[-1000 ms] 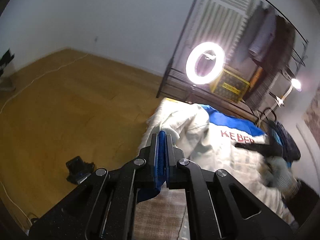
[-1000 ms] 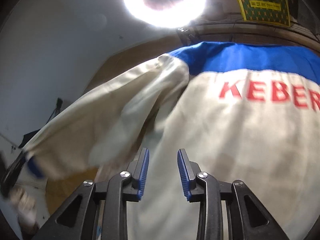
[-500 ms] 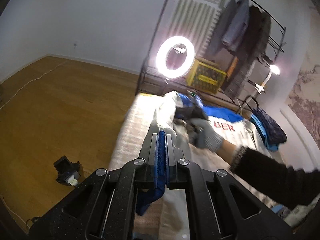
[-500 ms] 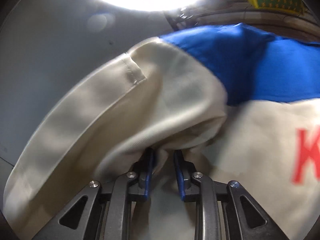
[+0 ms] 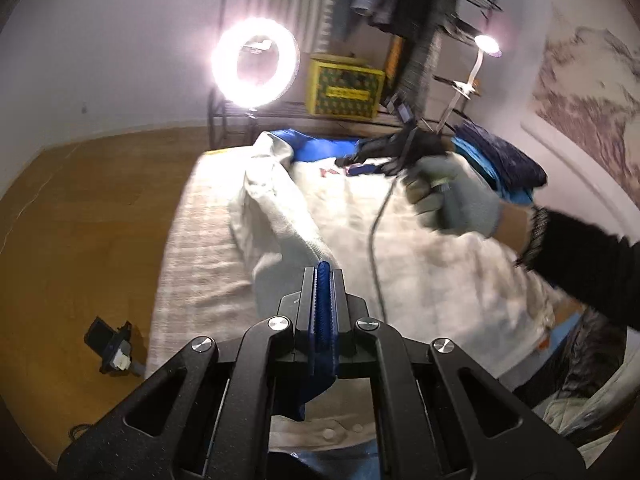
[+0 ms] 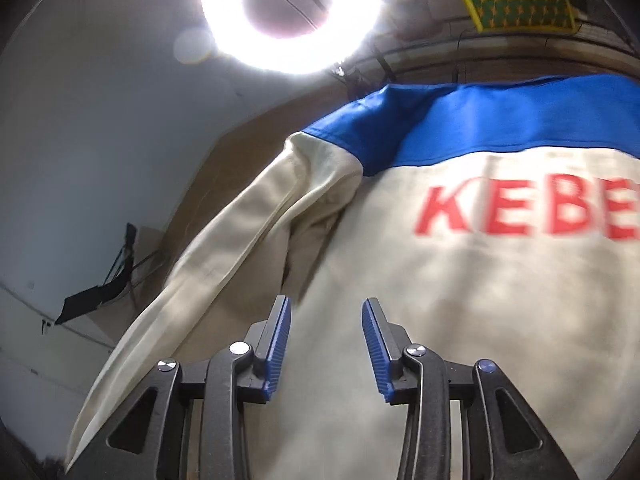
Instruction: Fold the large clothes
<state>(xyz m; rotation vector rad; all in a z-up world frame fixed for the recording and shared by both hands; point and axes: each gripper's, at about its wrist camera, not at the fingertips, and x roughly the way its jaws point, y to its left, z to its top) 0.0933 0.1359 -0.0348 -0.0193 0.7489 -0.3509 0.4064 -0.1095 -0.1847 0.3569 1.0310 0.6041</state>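
A cream jacket point(image 5: 420, 240) with a blue yoke and red "KEBE" lettering lies back-up on a pale cloth-covered table point(image 5: 192, 248). My left gripper point(image 5: 322, 276) is shut on the blue cuff of its left sleeve point(image 5: 280, 216), which stretches from the shoulder toward me. My right gripper point(image 6: 326, 320) is open and empty, hovering just above the jacket's back point(image 6: 460, 300) near the sleeve's shoulder seam point(image 6: 320, 168). It also shows in the left wrist view point(image 5: 376, 148), held by a gloved hand over the yoke.
A bright ring light point(image 5: 255, 65) and a yellow box point(image 5: 344, 88) stand on a rack behind the table. Dark blue clothes point(image 5: 500, 160) are piled at the table's right. A small black device point(image 5: 110, 346) lies on the wooden floor at left.
My right gripper was closed around the sleeve's shoulder fold half a second ago; now it is open and pulled back. My left gripper has swung the held cuff inward over the table.
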